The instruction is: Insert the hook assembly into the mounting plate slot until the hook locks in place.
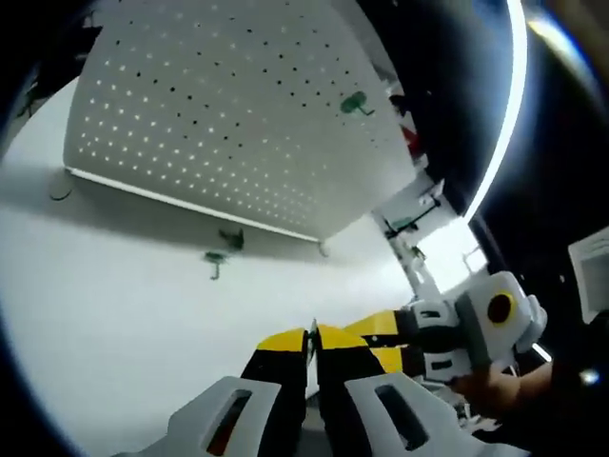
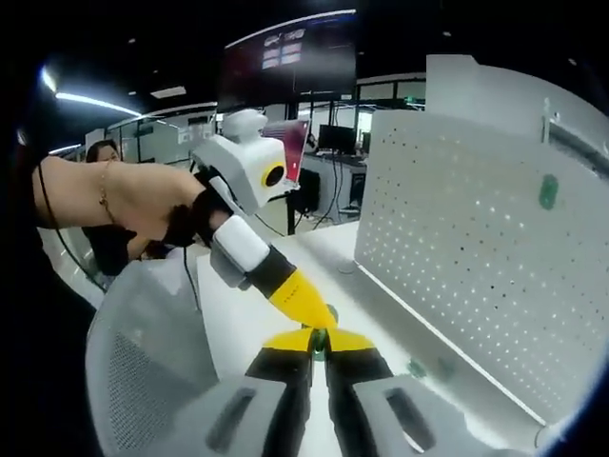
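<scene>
A white pegboard mounting plate [image 1: 238,124] [image 2: 476,257] stands on the white table, with one green hook [image 1: 357,103] [image 2: 548,190] hanging on it. My right gripper [image 2: 321,341] is shut on a small green hook [image 2: 321,338] pinched at its yellow tips. My left gripper [image 1: 312,335], held by a hand, has its jaws closed together, and a thin dark sliver shows at the tips. It comes in from the left in the right gripper view [image 2: 319,316] and its tip meets the held hook. The right gripper [image 1: 354,329] comes in from the right in the left gripper view. Both are short of the plate.
Two loose green hooks [image 1: 217,259] [image 2: 416,367] lie on the table [image 1: 114,314] by the plate's foot. A grey mesh chair back [image 2: 143,371] is close on the left. A person [image 2: 105,190] and monitors [image 2: 328,143] are farther off.
</scene>
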Demonstrator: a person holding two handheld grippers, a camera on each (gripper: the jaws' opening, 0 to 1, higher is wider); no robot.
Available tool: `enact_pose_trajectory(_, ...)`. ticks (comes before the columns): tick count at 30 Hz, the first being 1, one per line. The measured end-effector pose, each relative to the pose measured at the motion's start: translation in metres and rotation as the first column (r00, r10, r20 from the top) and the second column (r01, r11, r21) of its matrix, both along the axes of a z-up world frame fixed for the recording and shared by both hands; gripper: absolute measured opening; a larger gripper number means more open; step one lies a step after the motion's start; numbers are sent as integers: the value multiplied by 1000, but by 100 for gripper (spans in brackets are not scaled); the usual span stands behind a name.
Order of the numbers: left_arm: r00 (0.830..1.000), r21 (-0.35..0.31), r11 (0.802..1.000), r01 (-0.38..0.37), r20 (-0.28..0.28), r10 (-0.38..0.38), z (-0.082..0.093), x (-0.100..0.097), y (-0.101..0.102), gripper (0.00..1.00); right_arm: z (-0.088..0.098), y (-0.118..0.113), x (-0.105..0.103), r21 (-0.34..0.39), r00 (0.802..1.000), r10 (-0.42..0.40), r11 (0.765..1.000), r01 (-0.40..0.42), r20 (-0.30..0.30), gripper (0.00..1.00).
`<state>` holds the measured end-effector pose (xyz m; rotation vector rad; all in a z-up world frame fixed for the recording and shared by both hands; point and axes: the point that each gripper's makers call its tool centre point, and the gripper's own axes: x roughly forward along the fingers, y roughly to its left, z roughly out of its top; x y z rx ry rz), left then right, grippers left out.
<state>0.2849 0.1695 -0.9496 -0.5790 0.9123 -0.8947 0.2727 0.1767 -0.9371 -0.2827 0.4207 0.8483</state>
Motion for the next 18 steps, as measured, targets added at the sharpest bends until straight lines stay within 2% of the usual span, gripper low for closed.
enact_pose_trajectory(5, 1000, -4, 1000, -12, 5, 12, 4, 2, 0, 1, 4, -1, 1, 13, 1000, -6, 1000, 6, 7, 1)
enact_pose_trajectory(10, 1000, 8, 1000, -5, -2, 5, 2, 1, 1, 1, 2, 2, 0, -9, 1000, 13, 1000, -13, 11, 0)
enact_pose_trajectory(15, 1000, 3, 1000, 11, 17, -11, -1, -2, 3, 2, 0, 3, -2, 5, 1000, 5, 1000, -4, -30, 0)
enact_pose_trajectory(18, 995, -5, 999, 34, 91, -33, 2, -2, 2, 3, 0, 2, -3, 0, 1000, 10, 1000, -10, -28, 0)
